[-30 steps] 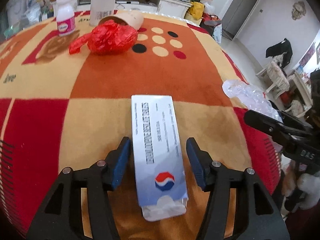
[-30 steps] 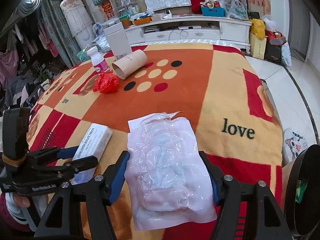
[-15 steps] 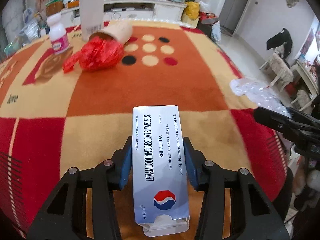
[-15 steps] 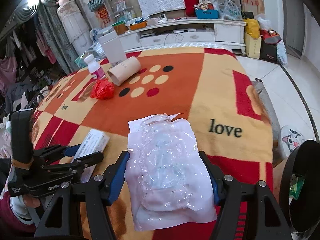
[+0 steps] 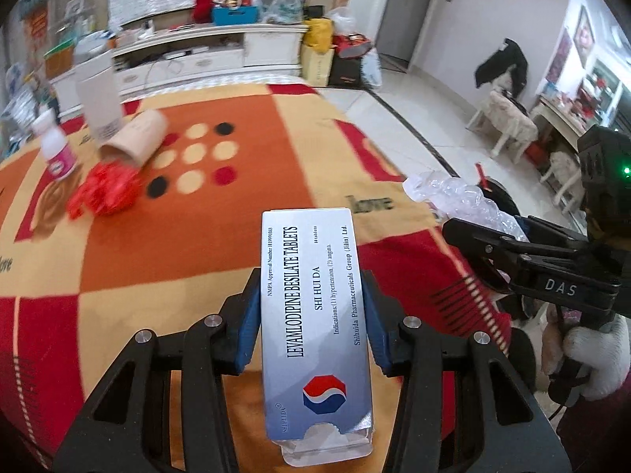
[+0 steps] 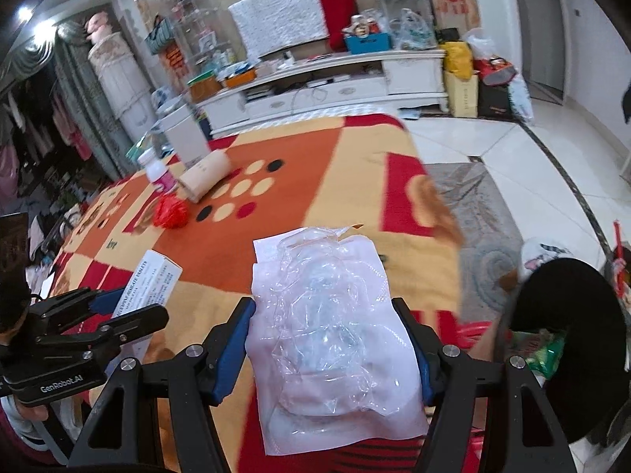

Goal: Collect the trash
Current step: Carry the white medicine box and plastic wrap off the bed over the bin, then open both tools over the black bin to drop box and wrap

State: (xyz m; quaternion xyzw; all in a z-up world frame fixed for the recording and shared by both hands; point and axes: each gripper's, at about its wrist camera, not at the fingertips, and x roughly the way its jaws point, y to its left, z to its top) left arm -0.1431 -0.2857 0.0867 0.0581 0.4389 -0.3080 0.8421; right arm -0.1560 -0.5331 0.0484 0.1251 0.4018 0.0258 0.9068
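A silver tablet box (image 5: 315,315) is held lengthwise in my left gripper (image 5: 311,295), whose blue pads press on its two long sides; it hangs above the patterned blanket (image 5: 197,236). My right gripper (image 6: 325,315) is shut on a crumpled clear plastic wrapper (image 6: 327,335), also lifted off the blanket. Each view shows the other gripper: the right gripper (image 5: 493,244) with the wrapper (image 5: 453,197) at the right, the left gripper (image 6: 118,311) with the box (image 6: 154,280) at the left. A crumpled red wrapper (image 5: 106,189) lies far back.
A black bin (image 6: 572,335) with green trash inside stands off the blanket's right edge. At the far end are a cardboard tube (image 5: 134,144), a small white bottle (image 5: 55,149) and a tall white carton (image 5: 98,98). Tiled floor lies to the right.
The left jaws closed on the tablet box and lifted it off the blanket. Both grippers rose and swung right with their loads; the black bin shows more fully.
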